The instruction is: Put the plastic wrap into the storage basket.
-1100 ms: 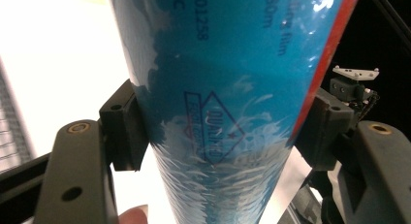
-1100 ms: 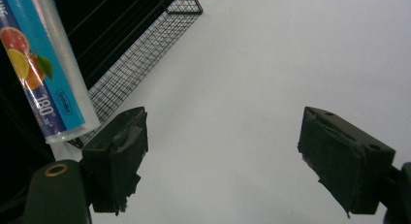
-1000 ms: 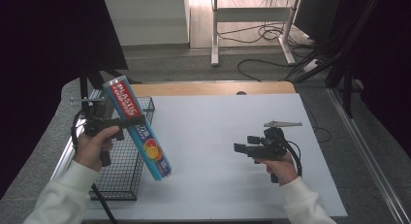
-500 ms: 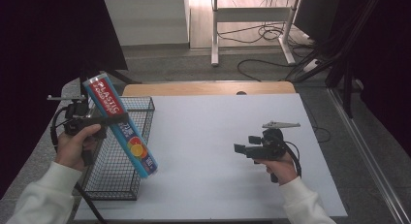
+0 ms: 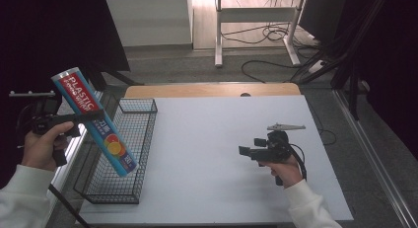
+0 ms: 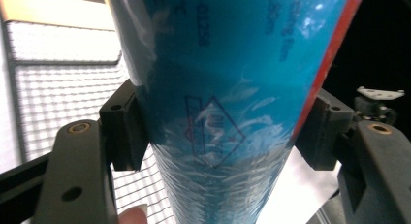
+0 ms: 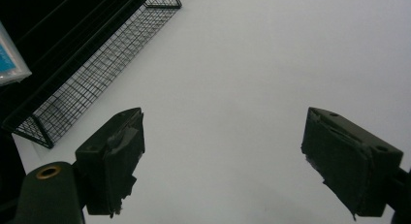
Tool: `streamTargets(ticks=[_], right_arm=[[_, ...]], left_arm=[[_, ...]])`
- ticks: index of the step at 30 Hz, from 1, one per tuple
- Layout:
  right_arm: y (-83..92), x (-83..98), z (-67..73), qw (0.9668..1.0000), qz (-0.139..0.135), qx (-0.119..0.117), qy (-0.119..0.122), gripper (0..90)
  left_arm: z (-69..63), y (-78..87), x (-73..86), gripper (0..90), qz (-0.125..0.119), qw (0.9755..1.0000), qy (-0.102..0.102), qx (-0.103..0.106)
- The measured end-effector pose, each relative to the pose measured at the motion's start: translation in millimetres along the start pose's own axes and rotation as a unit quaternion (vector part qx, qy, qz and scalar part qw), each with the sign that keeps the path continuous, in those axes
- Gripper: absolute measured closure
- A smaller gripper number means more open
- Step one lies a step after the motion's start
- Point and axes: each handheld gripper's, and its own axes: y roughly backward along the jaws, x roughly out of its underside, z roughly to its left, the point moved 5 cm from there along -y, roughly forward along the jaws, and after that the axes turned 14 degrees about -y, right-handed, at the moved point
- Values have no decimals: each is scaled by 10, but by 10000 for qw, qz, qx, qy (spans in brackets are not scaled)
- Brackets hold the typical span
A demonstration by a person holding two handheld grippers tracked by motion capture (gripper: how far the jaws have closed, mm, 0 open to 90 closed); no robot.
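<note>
1. Blue plastic-wrap roll (image 5: 93,120) sits clamped between the left gripper (image 5: 81,120) pads, tilted, red end up, lower end hanging over the wire basket (image 5: 143,139); left gripper view shows both pads pressed on its sides (image 6: 218,88).
2. Vs a second ago: roll and left gripper have shifted left and a bit higher; roll's lower end was over the white table (image 5: 212,139) just right of the basket, now it is over the basket's left half.
3. Left hand (image 5: 42,146) now sits left of the basket, off the table edge.
4. Right gripper (image 5: 244,151) stays put on the right, jaws have just been opening, now wide apart, nothing between them (image 7: 223,151).
5. Basket unmoved.
</note>
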Motion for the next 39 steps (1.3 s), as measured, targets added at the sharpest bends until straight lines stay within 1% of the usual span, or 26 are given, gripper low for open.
streamTargets(ticks=[1, 2, 3, 4, 5, 7, 9, 13, 15, 16, 17, 20, 23, 25, 29, 30, 31, 32, 34, 35, 36, 39], right_arm=[[-8, 1, -4, 10000, 5, 12, 16, 154], [-8, 1, -4, 10000, 5, 12, 16, 154], [-14, 1, -9, 10000, 15, 28, 37, 154], [-14, -1, -11, 10000, 11, 34, 33, 154], [-14, -3, -14, 10000, -3, 34, 24, 154], [-8, -7, -22, 10000, -10, 42, 0, 154], [-6, -7, -26, 10000, -7, 50, 8, 154], [-12, 0, -33, 10000, 4, 82, 15, 154], [-17, 3, -27, 10000, 6, 74, 33, 154], [-18, 5, -24, 10000, 11, 79, 32, 154], [-18, 6, -24, 10000, 13, 80, 37, 154], [-21, 0, -34, 10000, -6, 99, 3, 142], [-20, -11, -50, 9999, -34, 128, -31, 138], [-19, -12, -48, 9999, -35, 126, -25, 138], [-24, -8, -46, 9999, -28, 139, -9, 138], [-31, -6, -47, 9999, -23, 155, -2, 138], [-31, -6, -47, 9999, -23, 155, -2, 138], [-37, -5, -48, 9999, -13, 161, 5, 138], [-41, -4, -47, 9999, -10, 166, 6, 138], [-41, -3, -50, 9999, -1, 171, 17, 138], [-42, 0, -52, 9998, 18, 199, 18, 138], [-43, 3, -59, 9996, 22, 264, 45, 138]], left_arm=[[30, -8, 23, 318, 42, 10000, 18, -40], [30, -8, 23, 318, 42, 10000, 18, -40], [86, -30, 64, 318, 114, 9999, 24, -116], [110, -43, 83, 318, 145, 9998, 24, -135], [110, -43, 83, 318, 145, 9998, 24, -135], [161, -79, 129, 319, 241, 9996, 43, -167], [172, -90, 143, 318, 269, 9995, 40, -182], [221, -161, 230, 318, 378, 9991, 54, -194], [234, -201, 271, 319, 473, 9986, 40, -222], [234, -201, 271, 318, 473, 9986, 40, -222], [244, -239, 306, 318, 552, 9982, 28, -236], [252, -287, 346, 318, 649, 9976, 20, -251], [258, -311, 367, 318, 700, 9972, 6, -271], [264, -345, 398, 318, 749, 9968, 28, -261], [269, -387, 432, 318, 844, 9960, 12, -285], [276, -423, 456, 318, 904, 9954, 2, -324], [276, -423, 456, 318, 904, 9954, 2, -324], [281, -464, 480, 318, 964, 9948, -4, -335], [282, -486, 492, 318, 988, 9945, -3, -333], [281, -498, 495, 318, 960, 9949, 20, -312], [283, -516, 495, 318, 977, 9949, 23, -268], [283, -539, 493, 318, 1002, 9946, 34, -249]])
